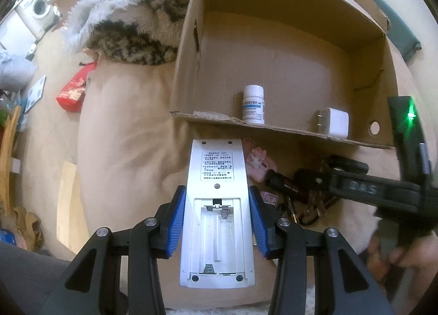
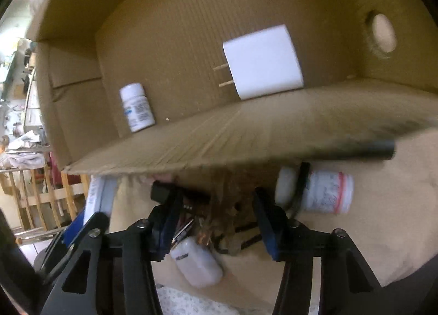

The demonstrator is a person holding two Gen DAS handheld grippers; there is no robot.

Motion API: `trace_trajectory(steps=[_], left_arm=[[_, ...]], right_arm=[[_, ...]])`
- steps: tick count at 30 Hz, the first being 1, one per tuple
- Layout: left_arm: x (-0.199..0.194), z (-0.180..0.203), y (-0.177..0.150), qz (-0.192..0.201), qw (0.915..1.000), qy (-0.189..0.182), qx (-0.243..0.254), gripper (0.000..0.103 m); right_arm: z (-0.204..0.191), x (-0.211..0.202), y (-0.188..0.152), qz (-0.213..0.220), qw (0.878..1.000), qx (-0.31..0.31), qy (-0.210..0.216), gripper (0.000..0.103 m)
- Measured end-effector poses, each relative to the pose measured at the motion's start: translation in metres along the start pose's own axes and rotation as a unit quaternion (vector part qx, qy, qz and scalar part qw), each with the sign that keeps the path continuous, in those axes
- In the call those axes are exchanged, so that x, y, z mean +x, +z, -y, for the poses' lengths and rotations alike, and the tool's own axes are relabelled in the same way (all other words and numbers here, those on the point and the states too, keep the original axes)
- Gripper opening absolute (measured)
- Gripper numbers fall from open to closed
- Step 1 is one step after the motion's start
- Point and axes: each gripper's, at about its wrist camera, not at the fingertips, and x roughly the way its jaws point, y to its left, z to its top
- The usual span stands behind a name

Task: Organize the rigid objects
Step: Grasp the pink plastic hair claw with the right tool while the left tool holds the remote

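My left gripper [image 1: 217,216] is shut on a white remote control [image 1: 217,213], held back side up with its battery bay open, just in front of a cardboard box [image 1: 273,24]. Inside the box stand a white pill bottle [image 1: 253,104] and a white charger plug [image 1: 334,122]; both also show in the right wrist view, the pill bottle [image 2: 137,111] and the plug [image 2: 262,61]. My right gripper [image 2: 216,213] has its jaws around a bunch of keys [image 2: 224,222] below the box's front wall; whether it grips them is unclear.
On the beige bedding [image 1: 123,150] lie a pink toy [image 1: 257,161], a black flashlight [image 1: 284,183], a white earbud case [image 2: 197,263] and a second bottle [image 2: 320,191]. A furry coat [image 1: 131,27] lies left of the box. A red packet [image 1: 74,90] lies on the floor.
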Motion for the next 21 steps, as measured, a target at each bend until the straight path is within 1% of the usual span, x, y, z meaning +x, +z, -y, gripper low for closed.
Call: trace_trajectory(steps=[3, 6, 7, 8, 9, 15, 17, 19, 21], left_arm=[[0.003, 0.002, 0.000, -0.003, 1.0000, 0.001, 0.001, 0.040], [0.005, 0.005, -0.001, -0.004, 1.0000, 0.006, 0.007, 0.040], [0.006, 0.005, -0.001, -0.006, 0.9999, 0.006, 0.007, 0.040], [0.007, 0.004, -0.001, -0.007, 0.9999, 0.005, 0.007, 0.040], [0.007, 0.004, -0.001, -0.008, 0.9999, 0.004, 0.006, 0.040], [0.003, 0.008, -0.002, 0.008, 0.9998, 0.013, 0.014, 0.040], [0.002, 0.007, -0.004, 0.008, 0.9997, 0.014, 0.017, 0.040], [0.001, 0.003, -0.006, 0.006, 0.9998, 0.014, 0.014, 0.040], [0.000, 0.001, -0.007, 0.005, 0.9998, 0.016, 0.009, 0.040]], right_arm=[[-0.004, 0.006, 0.006, 0.011, 1.000, -0.003, -0.012, 0.055], [-0.005, 0.007, 0.009, 0.021, 1.000, -0.005, -0.015, 0.055], [-0.006, 0.007, 0.008, 0.023, 1.000, -0.009, -0.018, 0.054], [-0.008, 0.006, 0.007, 0.027, 0.999, -0.017, -0.034, 0.040], [-0.009, 0.006, 0.006, 0.034, 0.998, -0.027, -0.046, 0.033], [-0.013, 0.001, -0.005, 0.046, 0.997, -0.050, -0.038, 0.028], [-0.014, -0.003, -0.010, 0.048, 0.997, -0.050, -0.022, 0.021], [-0.018, -0.008, -0.017, 0.047, 0.997, -0.059, -0.012, 0.019], [-0.024, -0.014, -0.025, 0.054, 0.995, -0.079, -0.013, 0.019]])
